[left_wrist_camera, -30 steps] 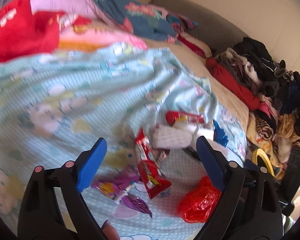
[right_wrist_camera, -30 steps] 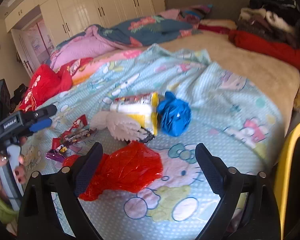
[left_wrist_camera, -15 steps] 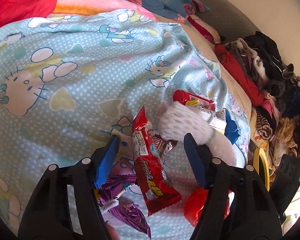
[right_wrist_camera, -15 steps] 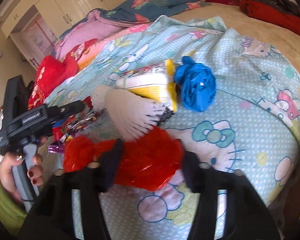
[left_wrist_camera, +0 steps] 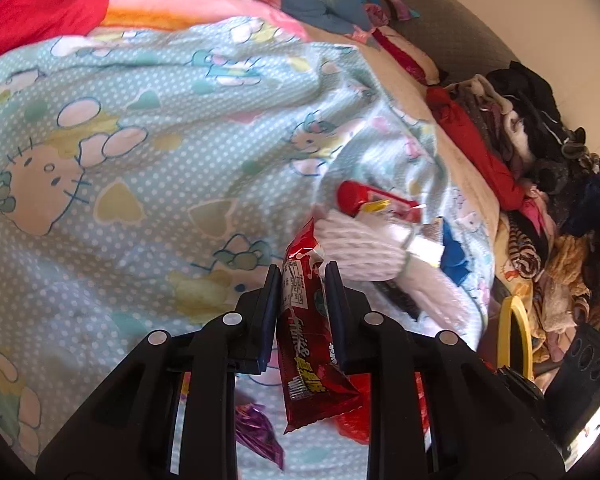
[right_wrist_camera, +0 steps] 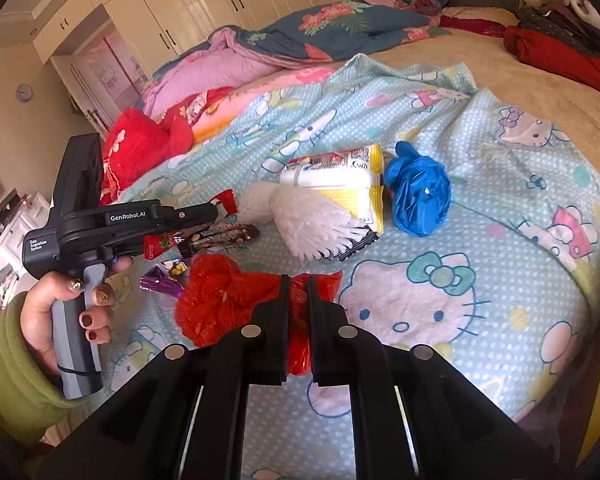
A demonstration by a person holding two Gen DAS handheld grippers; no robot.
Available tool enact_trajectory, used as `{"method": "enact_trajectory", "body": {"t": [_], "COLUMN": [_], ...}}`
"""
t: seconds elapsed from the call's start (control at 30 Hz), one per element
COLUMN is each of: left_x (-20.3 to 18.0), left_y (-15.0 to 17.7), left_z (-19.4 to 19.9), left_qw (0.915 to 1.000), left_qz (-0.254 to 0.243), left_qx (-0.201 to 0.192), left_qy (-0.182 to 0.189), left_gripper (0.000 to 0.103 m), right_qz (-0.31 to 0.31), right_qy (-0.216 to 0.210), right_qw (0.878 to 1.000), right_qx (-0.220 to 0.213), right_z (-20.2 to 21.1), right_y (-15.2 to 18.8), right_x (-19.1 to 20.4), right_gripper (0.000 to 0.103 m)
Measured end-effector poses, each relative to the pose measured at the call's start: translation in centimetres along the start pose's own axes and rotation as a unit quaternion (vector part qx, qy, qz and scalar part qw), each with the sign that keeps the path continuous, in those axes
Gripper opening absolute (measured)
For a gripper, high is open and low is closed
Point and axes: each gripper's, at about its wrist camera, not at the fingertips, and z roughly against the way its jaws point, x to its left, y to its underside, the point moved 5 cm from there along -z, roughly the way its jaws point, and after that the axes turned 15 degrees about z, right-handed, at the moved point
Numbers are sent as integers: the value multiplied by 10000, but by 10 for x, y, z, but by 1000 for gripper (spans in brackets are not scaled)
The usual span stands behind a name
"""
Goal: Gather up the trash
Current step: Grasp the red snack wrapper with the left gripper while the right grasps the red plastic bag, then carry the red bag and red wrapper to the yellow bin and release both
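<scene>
Left gripper (left_wrist_camera: pixel 302 280) is closing its fingers on the red snack wrapper (left_wrist_camera: pixel 308 344), light, crinkly, slippery, pinched mid-length; right gripper (right_wrist_camera: pixel 298 292) is clamping the soft red plastic bag (right_wrist_camera: pixel 228 300) by its bunched middle, near the bed (right_wrist_camera: pixel 500 280) edge.

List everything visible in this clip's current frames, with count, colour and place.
snack wrapper: 1, red, between left jaws
plastic bag: 1, red, between right jaws
crumpled bag: 1, blue, on blanket
yellow-white packet: 1, beside blue bag
foam net: 1, white, against packet
purple wrapper: 1, left of red bag
blanket: 1, light blue, cartoon cats
left hand-held gripper: closing on wrapper
right hand-held gripper: shut on bag
hand: 1, green sleeve
</scene>
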Motion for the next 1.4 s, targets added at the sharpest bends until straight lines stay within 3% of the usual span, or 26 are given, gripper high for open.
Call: {"method": "enact_trajectory", "body": {"t": [0.5, 1.0, 1.4], "left_x": [-46, -92, -119], "left_y": [6, 30, 48], "left_z": [30, 38, 35], "left_qw": [9978, 9930, 9893], "left_qz": [-374, -884, -1163], "left_qx": [-275, -276, -164], "left_qy": [480, 734, 862], "left_gripper": [16, 16, 16], "right_qz": [212, 282, 80], "right_qy": [16, 6, 191], "right_qw": [9985, 9956, 9921], "right_qx": [-513, -892, -1239], "right_z": [39, 78, 110], "right_y": [-17, -28, -33], "right_x": [4, 4, -19], "right_gripper": [6, 5, 5]}}
